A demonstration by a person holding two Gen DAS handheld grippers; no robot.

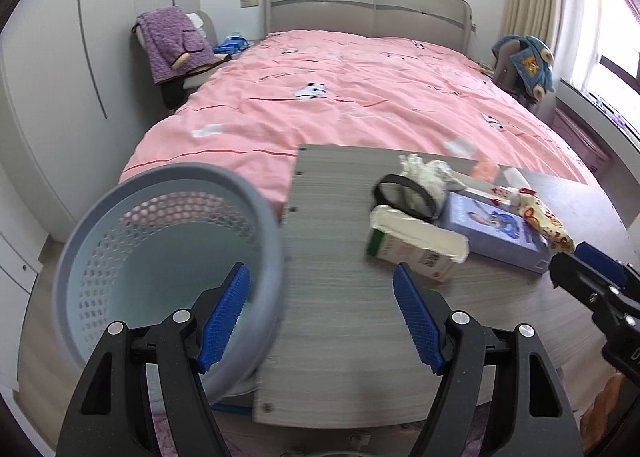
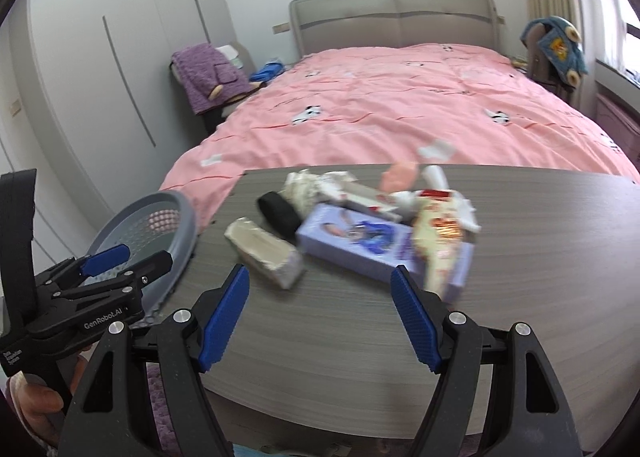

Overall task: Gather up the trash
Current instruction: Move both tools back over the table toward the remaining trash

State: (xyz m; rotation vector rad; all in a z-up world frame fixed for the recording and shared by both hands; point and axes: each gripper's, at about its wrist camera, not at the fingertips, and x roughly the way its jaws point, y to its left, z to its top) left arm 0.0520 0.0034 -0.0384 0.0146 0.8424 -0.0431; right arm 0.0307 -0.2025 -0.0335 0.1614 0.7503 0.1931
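Two hand-held grippers are seen above a grey wood-grain table (image 1: 340, 297) at the foot of a bed with a pink cover (image 1: 340, 97). The left gripper (image 1: 320, 297) is held with its blue pads spread wide, and nothing is gripped between them; its left pad is seen over the rim of a grey perforated basket (image 1: 120, 241), which stands just beside the table's left edge, and its right pad is seen over bare tabletop. The right gripper (image 2: 320, 297) is likewise held apart and empty, above the table in front of the trash.

A pile of trash is gathered near the far side of the table. A torn white and green carton (image 1: 416, 249) is seen lying nearest, touching a lavender box (image 1: 496, 233) behind it. A black ring (image 1: 404, 197) is seen leaning against crumpled white paper (image 1: 424, 173). A cream wrapper with red print (image 1: 548, 225) is draped over the lavender box's right end. Further small pieces at the back of the pile are too blurred to be identified. A hand (image 2: 36, 405) is glimpsed beneath the left gripper in the right wrist view.
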